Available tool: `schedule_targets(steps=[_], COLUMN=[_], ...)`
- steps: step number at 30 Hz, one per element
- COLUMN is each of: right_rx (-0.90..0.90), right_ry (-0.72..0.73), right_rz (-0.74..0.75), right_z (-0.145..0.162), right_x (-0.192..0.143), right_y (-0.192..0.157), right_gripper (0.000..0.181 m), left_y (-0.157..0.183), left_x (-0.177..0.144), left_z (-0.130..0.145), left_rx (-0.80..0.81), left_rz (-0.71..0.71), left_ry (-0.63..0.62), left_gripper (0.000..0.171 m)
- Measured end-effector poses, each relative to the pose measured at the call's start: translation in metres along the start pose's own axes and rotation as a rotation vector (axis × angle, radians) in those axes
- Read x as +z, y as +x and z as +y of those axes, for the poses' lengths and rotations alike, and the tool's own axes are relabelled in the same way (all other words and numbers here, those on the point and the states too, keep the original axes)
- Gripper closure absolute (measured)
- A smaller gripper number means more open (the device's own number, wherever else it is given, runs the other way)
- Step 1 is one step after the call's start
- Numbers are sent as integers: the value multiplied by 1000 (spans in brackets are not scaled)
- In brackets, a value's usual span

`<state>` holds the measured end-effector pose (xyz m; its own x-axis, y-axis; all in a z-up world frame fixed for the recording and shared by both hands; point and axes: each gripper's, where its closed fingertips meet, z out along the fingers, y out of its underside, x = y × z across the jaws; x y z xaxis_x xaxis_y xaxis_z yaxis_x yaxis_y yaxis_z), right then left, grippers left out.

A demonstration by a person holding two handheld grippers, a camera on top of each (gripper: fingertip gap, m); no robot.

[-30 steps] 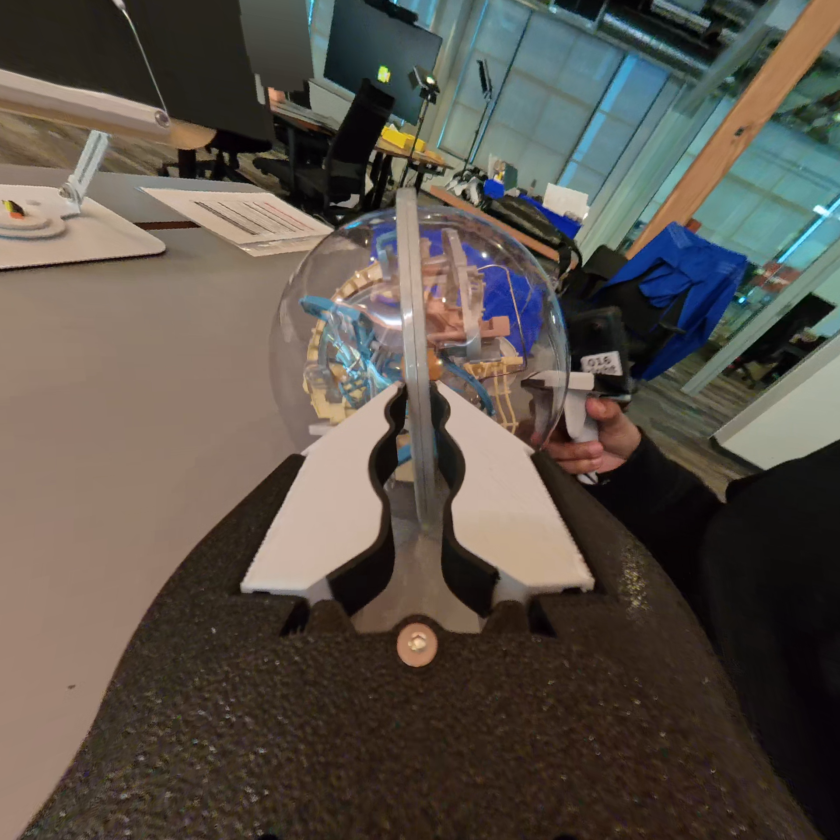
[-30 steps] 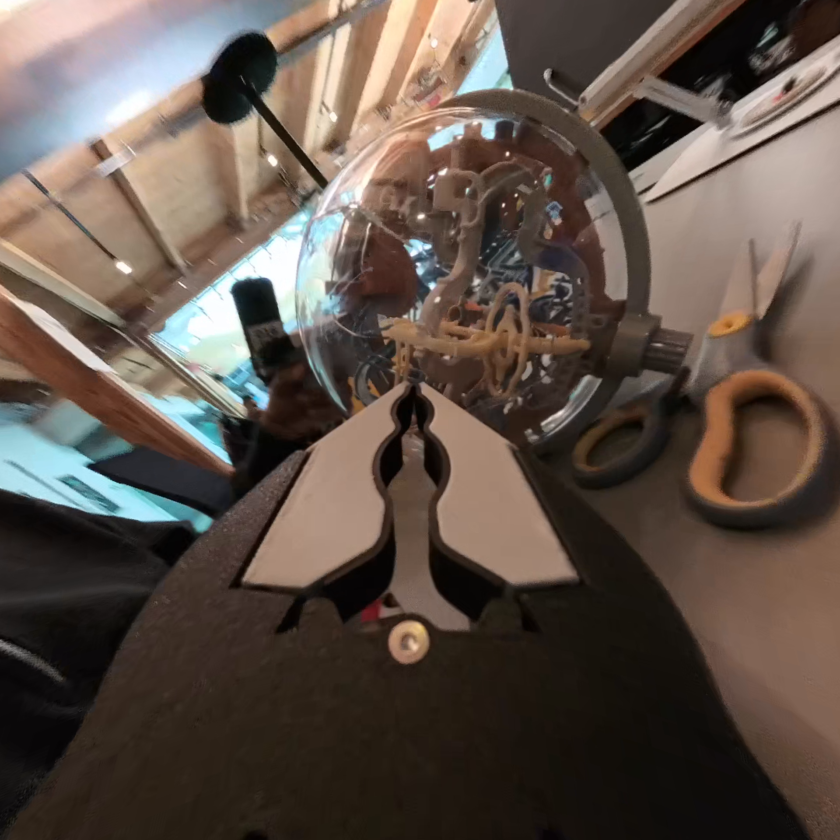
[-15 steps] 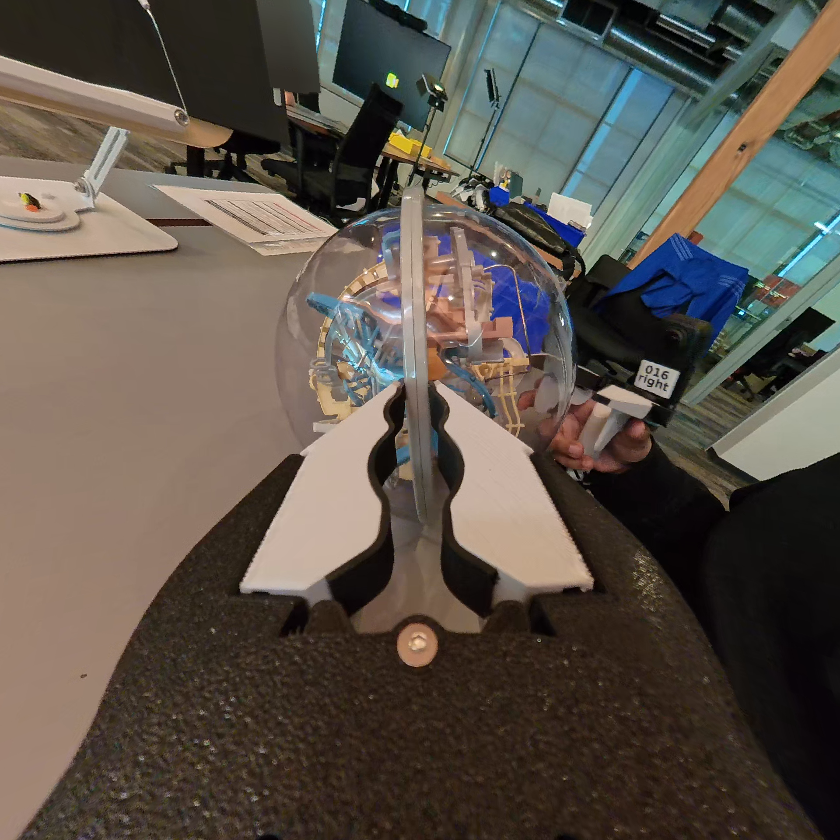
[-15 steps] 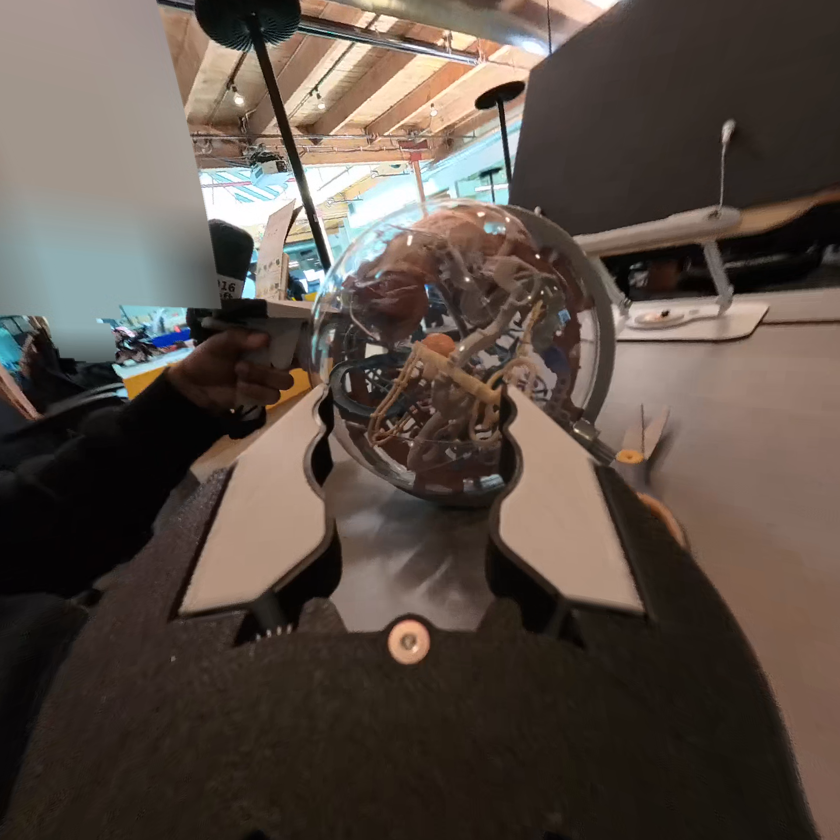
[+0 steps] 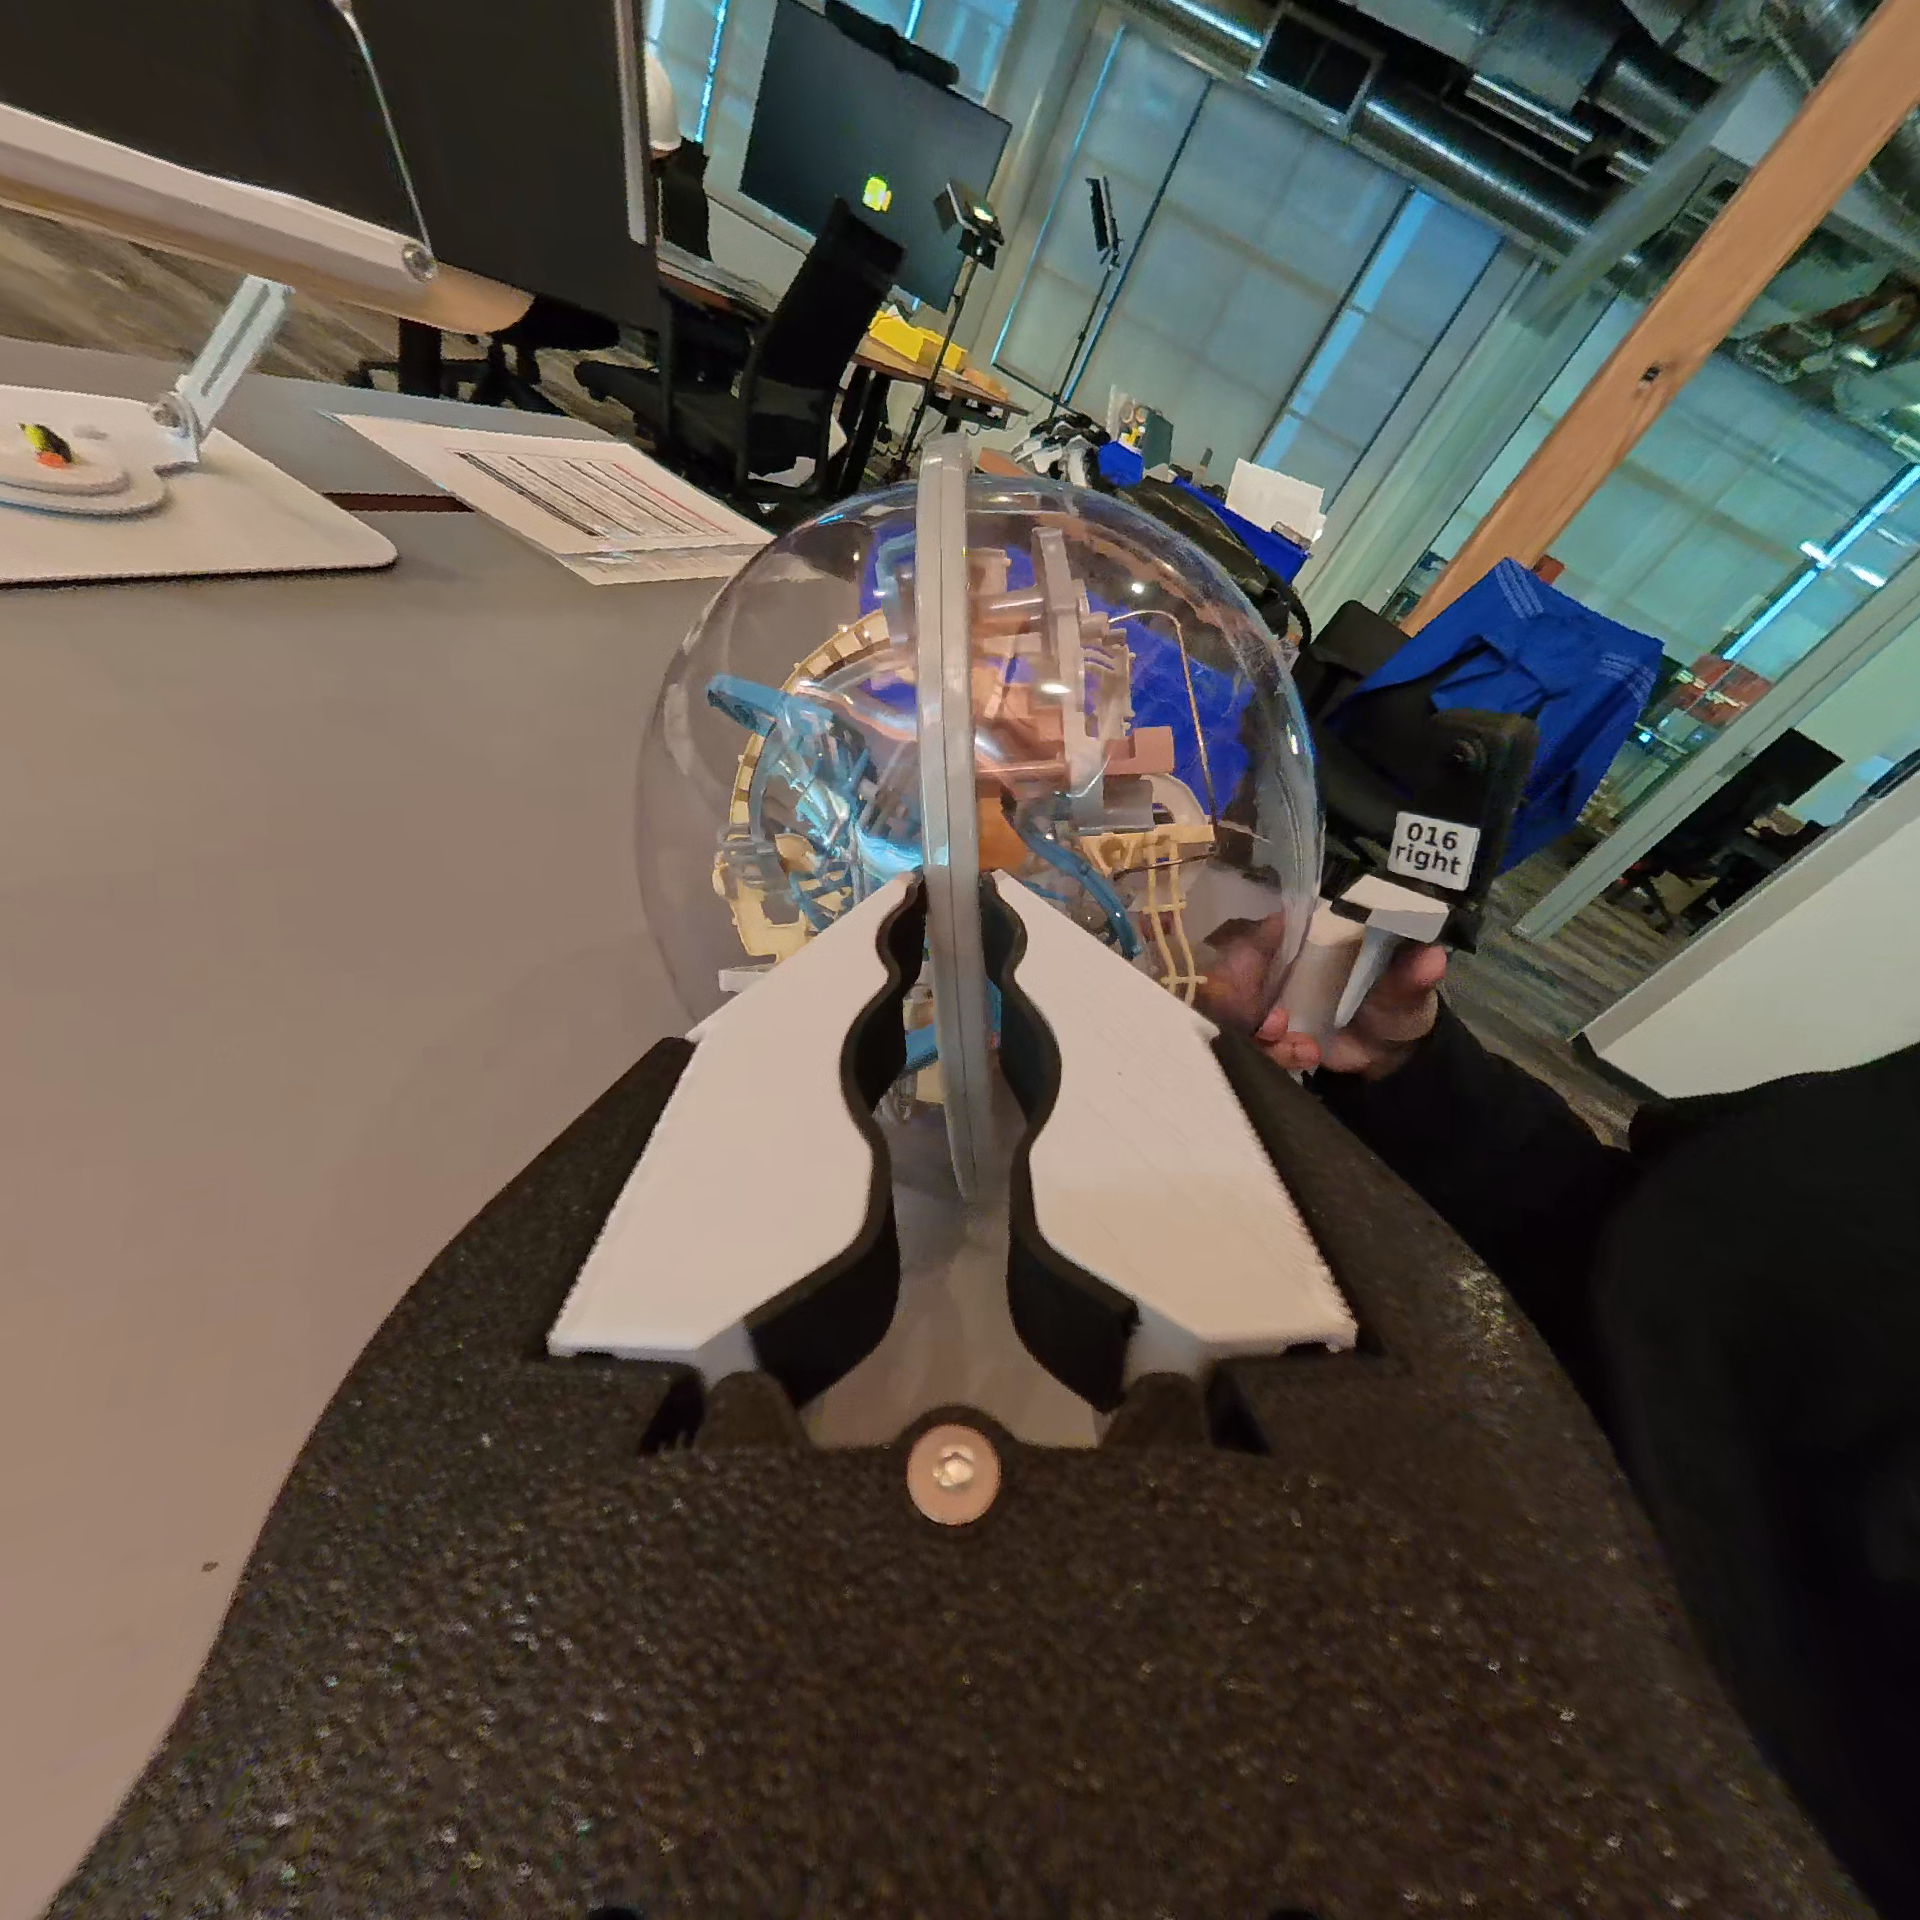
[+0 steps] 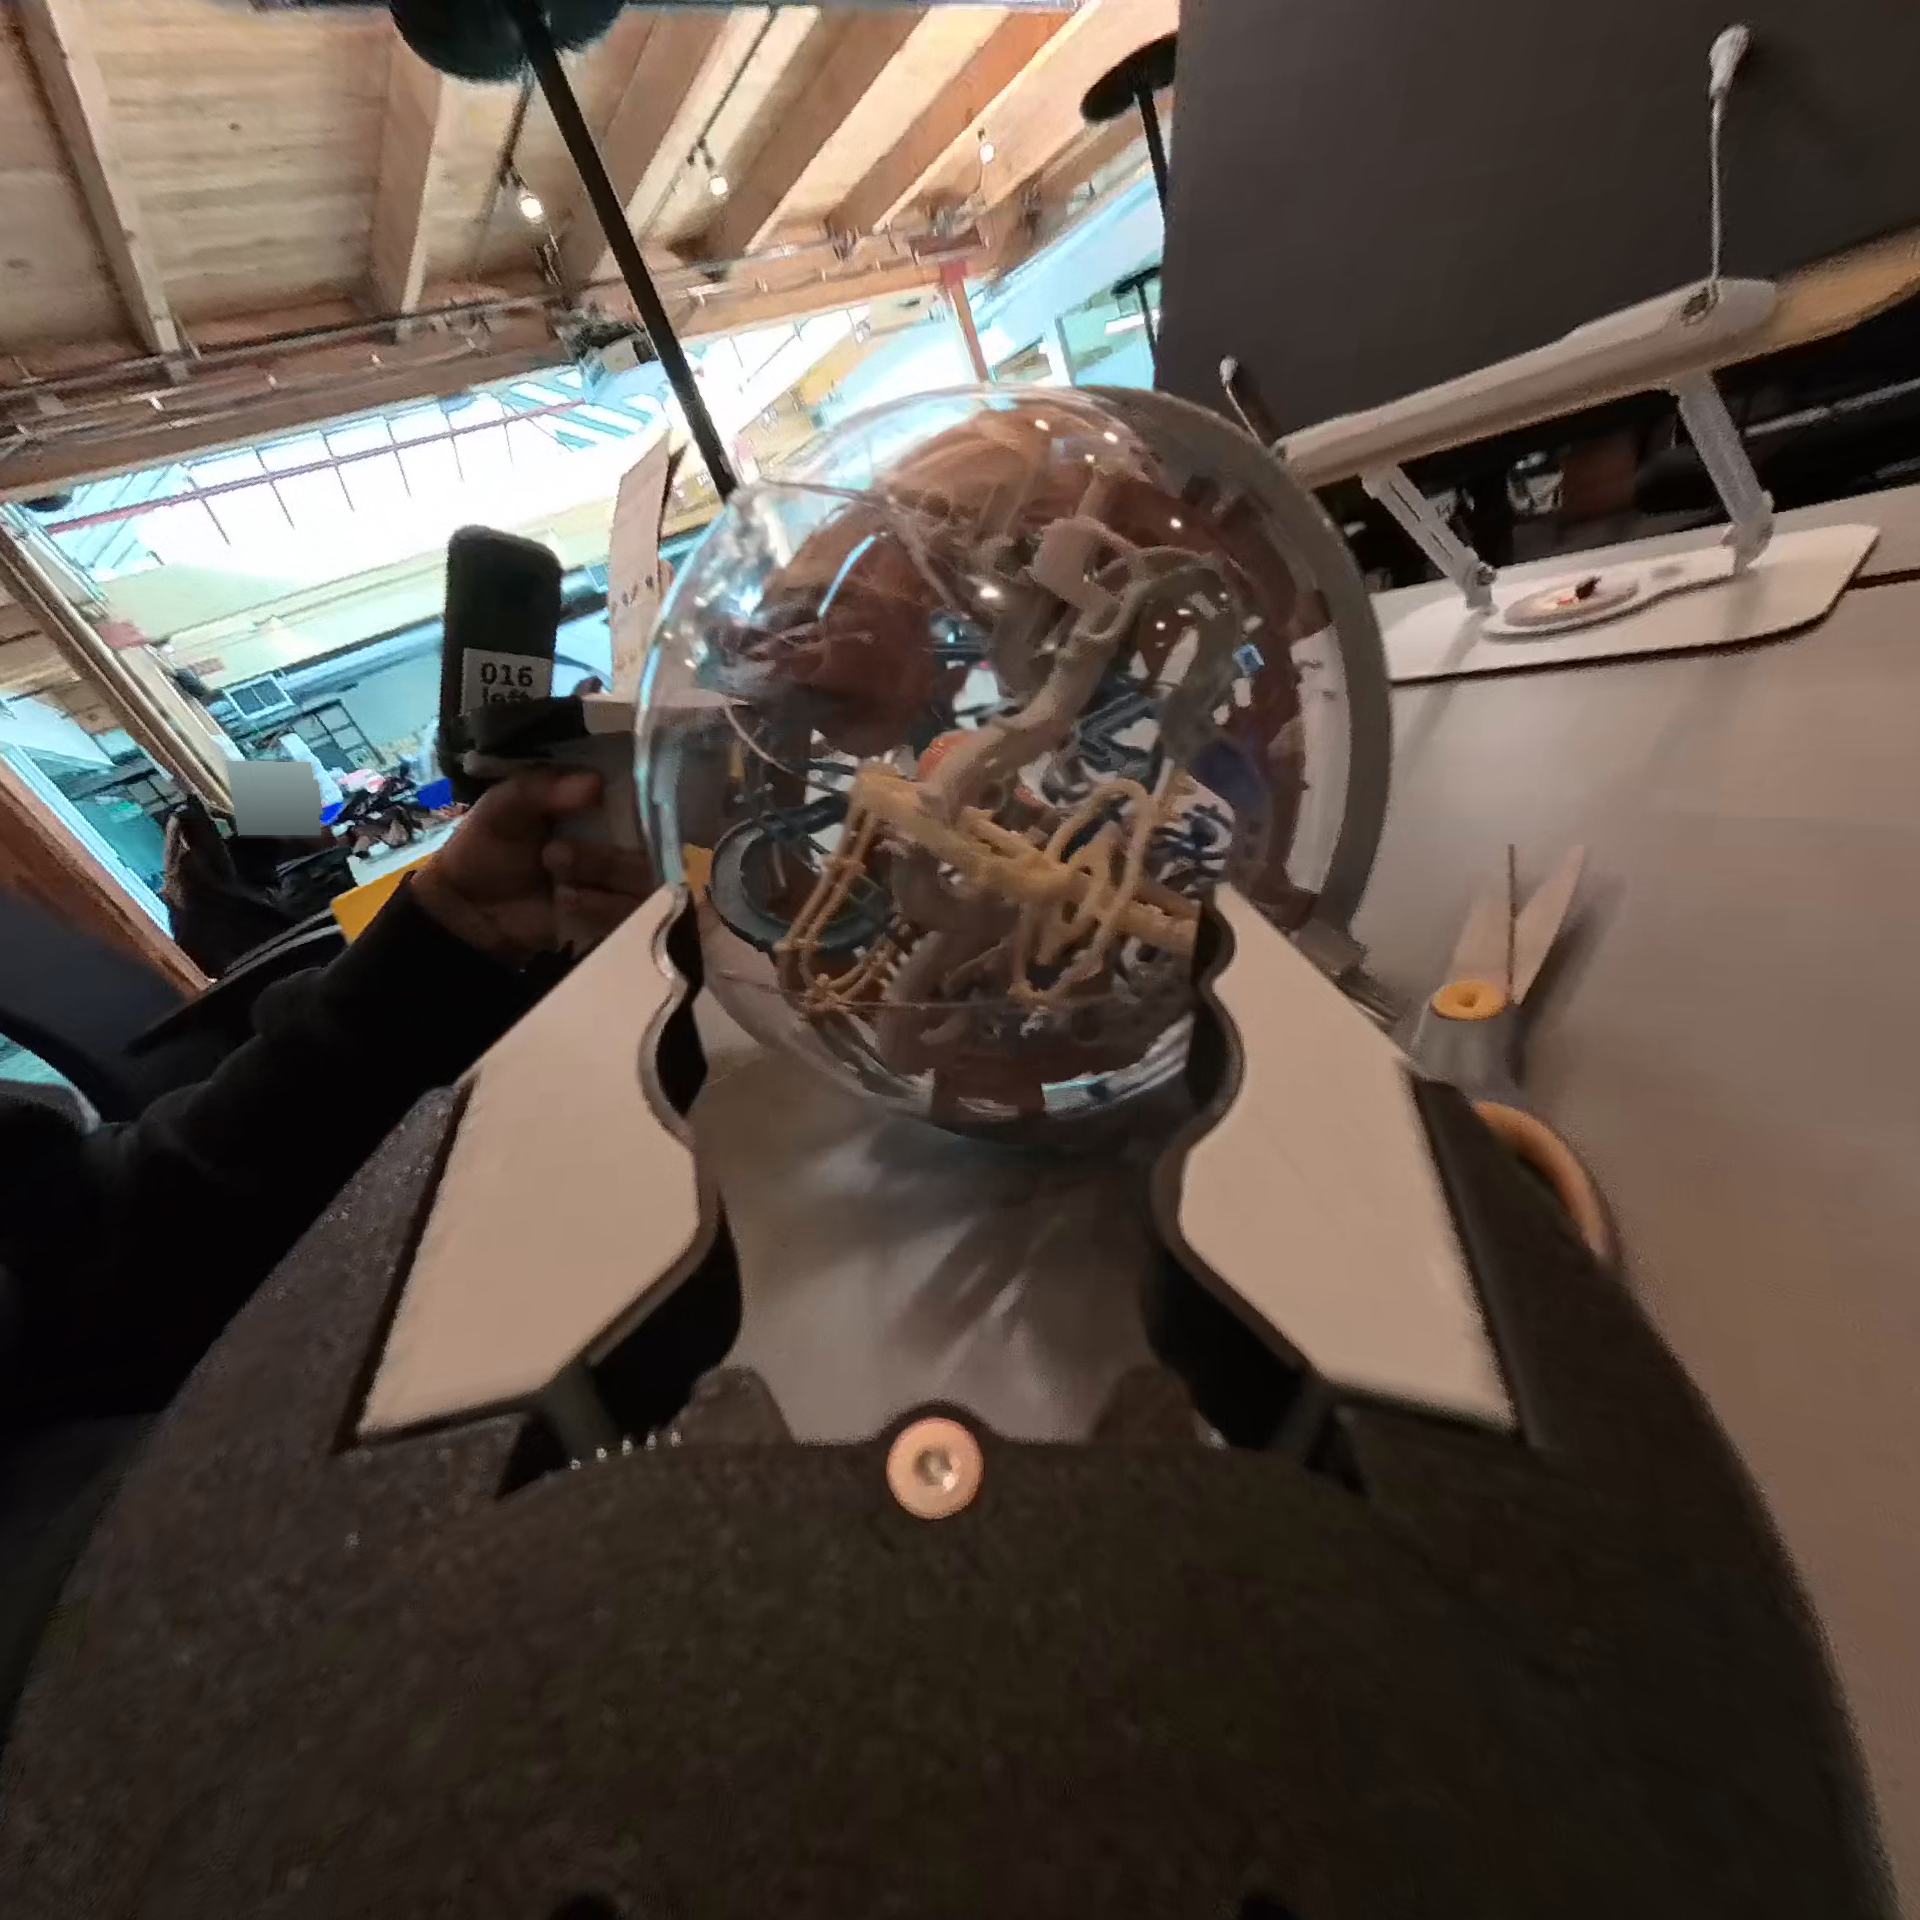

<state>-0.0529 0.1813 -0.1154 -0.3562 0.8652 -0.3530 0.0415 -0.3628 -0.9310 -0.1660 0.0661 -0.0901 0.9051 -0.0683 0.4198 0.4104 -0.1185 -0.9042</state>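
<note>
A clear plastic maze ball (image 5: pixel 1039 727) with coloured tracks inside has a grey ring (image 5: pixel 940 665) around its middle. My left gripper (image 5: pixel 951 888) is shut on that ring and holds the ball upright over the grey table (image 5: pixel 312 883). In the right wrist view the ball (image 6: pixel 997 748) fills the middle. My right gripper (image 6: pixel 940 914) is open, its two fingers spread on either side of the ball's lower front; I cannot tell if they touch it. The right gripper also shows in the left wrist view (image 5: pixel 1392 904), in a hand behind the ball.
Scissors (image 6: pixel 1496 966) with orange and grey handles lie on the table just right of my right gripper. A white lamp stand (image 6: pixel 1621 597) and a printed sheet (image 5: pixel 561 488) sit farther back. Office chairs and monitors stand beyond the table edge. There is about 20 cm between the tips of the two grippers.
My right gripper has gone from shut to wide open, swung level and now frames the ball. My left gripper keeps its hold on the ring and has barely moved.
</note>
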Motion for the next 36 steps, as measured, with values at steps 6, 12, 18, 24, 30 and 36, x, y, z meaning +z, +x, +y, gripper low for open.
schedule_targets(steps=[6,12,18,24,30,36], right_rx=[-82,-246,-404,-533,-314,-291], right_ry=[-68,-167,-640,-661,-539,-599], right_rz=[-28,-78,-163,-144,-214,-231], right_z=[7,2,46,43,24,31], right_x=[15,37,65,82,82,82], right_y=[-3,-3,6,14,7,3], right_gripper=[87,82,56,68,108,113], left_y=[-12,-28,-35,-47,-61,-66], left_x=[-4,-12,-26,-36,-47,-49], left_z=[0,4,-4,0,5,1], left_rx=[-17,-47,-65,-46,-98,-91], left_rz=[-12,-20,-34,-73,-56,-82], left_ry=[8,-16,-6,-27,-20,1], left_gripper=[164,164,164,164,164,164])
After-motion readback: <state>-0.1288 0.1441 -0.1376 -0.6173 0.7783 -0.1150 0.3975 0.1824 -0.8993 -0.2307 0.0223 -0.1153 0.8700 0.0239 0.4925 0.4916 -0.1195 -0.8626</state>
